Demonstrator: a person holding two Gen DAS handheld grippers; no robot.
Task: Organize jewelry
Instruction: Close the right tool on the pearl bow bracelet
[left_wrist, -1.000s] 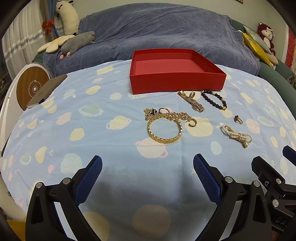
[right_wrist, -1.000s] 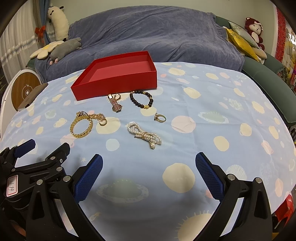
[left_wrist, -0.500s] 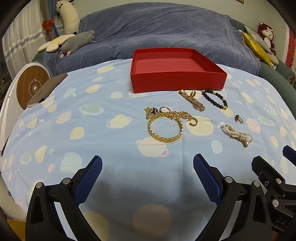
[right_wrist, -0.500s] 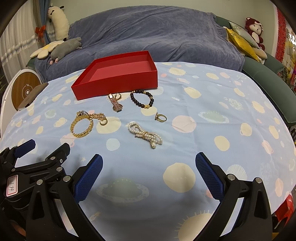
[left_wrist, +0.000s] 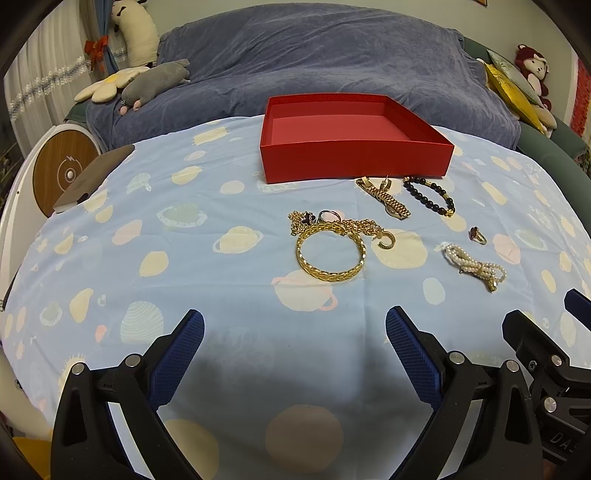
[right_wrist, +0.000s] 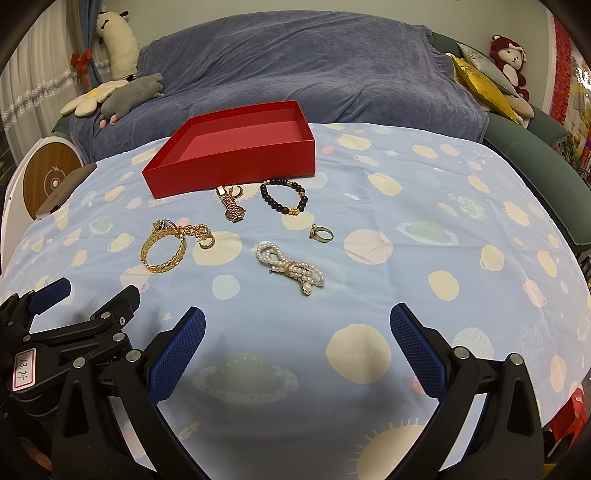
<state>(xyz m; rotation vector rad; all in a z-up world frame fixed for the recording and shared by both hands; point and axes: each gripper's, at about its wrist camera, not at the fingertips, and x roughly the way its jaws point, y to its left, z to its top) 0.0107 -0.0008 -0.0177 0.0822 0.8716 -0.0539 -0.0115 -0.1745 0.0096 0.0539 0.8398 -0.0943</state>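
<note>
Worktop (left_wrist: 110, 258) under blue planet-print cloth, blue-draped sofa (left_wrist: 332, 55) behind. Red box (left_wrist: 354, 162) at far centre, open, nothing inside. Jewelry on cloth just in front of box: gold bangle (left_wrist: 330, 254) touching gold chain (left_wrist: 351, 225), watch (left_wrist: 384, 197), dark bead bracelet (left_wrist: 428, 195), ring (left_wrist: 478, 235), pearl bracelet (left_wrist: 474, 267). Left gripper (left_wrist: 294, 336) low over near edge, fingers wide apart, holding nothing. Right gripper (right_wrist: 297, 334) alongside, fingers likewise apart.
</note>
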